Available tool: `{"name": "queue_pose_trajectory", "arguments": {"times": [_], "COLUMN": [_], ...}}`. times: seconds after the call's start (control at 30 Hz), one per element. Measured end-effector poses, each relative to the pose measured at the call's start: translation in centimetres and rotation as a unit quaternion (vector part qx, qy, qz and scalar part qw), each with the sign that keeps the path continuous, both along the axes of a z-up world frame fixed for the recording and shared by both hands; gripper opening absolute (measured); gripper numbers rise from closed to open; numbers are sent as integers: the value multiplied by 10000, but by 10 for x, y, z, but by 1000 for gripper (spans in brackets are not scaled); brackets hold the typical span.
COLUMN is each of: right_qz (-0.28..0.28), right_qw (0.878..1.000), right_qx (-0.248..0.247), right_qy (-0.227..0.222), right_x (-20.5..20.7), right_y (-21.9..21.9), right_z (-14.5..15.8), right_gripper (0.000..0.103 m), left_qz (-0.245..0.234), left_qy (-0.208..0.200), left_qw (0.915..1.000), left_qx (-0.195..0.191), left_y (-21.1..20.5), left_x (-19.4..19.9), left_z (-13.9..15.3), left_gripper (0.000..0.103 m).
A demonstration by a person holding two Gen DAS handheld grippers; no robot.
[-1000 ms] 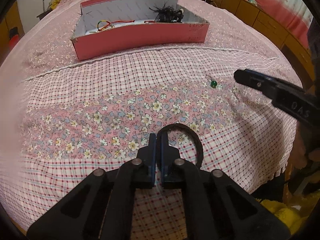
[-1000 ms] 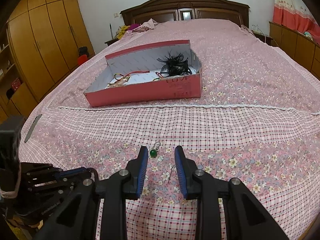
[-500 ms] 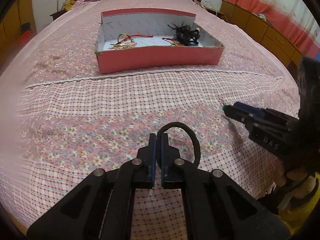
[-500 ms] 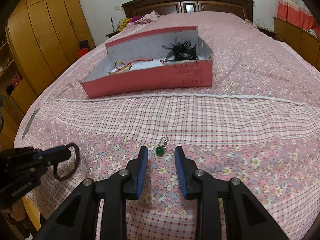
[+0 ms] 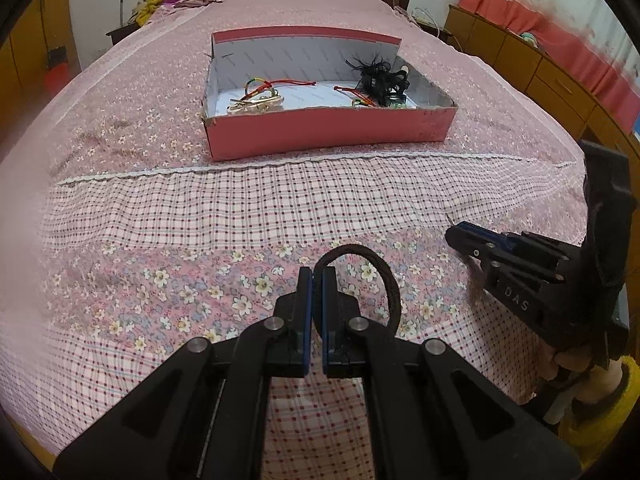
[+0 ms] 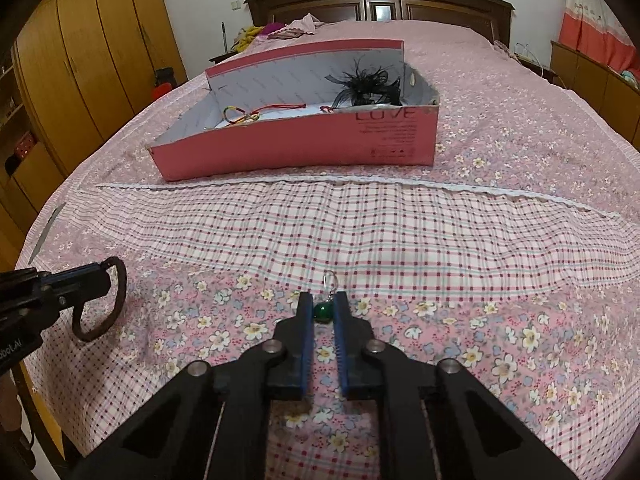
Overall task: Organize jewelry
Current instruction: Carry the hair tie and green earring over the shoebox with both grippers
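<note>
My left gripper [image 5: 318,276] is shut on a dark hair tie [image 5: 386,280], whose loop curls out to the right of the fingers. The right wrist view shows the same left gripper [image 6: 94,276] and hair tie [image 6: 116,304] lifted off the floral bedspread. My right gripper [image 6: 322,304] sits low on the bedspread. Its jaws are closing, and the pads touch a green bead pendant [image 6: 322,313] between them, with its small metal ring [image 6: 330,280] poking out ahead. From the left wrist view the right gripper [image 5: 454,236] hides the bead. A pink box [image 5: 328,136] [image 6: 296,148] lies farther up the bed.
The box holds red cords [image 5: 280,84], gold clips [image 5: 256,102] and a black feathery hairpiece [image 5: 380,76]. A white lace seam [image 6: 360,182] crosses the bed in front of it. Wooden wardrobes [image 6: 80,60] stand left, low cabinets [image 5: 540,68] right. A hand in a yellow sleeve [image 5: 616,380] holds the right gripper.
The right gripper came down over the green bead and its jaws narrowed onto it. The left gripper rose with the hair tie, bringing the box interior into fuller view.
</note>
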State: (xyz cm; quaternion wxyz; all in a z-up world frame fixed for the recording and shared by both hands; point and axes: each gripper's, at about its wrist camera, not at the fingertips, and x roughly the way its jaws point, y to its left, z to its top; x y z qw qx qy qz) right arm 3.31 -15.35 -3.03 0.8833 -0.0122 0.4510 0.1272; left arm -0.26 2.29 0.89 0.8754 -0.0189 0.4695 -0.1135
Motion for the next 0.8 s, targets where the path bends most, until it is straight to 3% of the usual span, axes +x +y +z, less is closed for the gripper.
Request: {"name": "queue_pose_trajectory", "arguments": {"times": [0.8], "right_qz": [133], "right_qw": [9978], "right_qx": [437], "right_qy": [-484], "right_x": [-7], "right_y": [-3], "right_z": [52], "right_gripper": [11], "left_qz": [129], "left_qy": [-307], "left_qw": [9994], "left_qx": [-37], "left_y": [6], "left_x": [33], "left_z": [24], "left_gripper": [0]}}
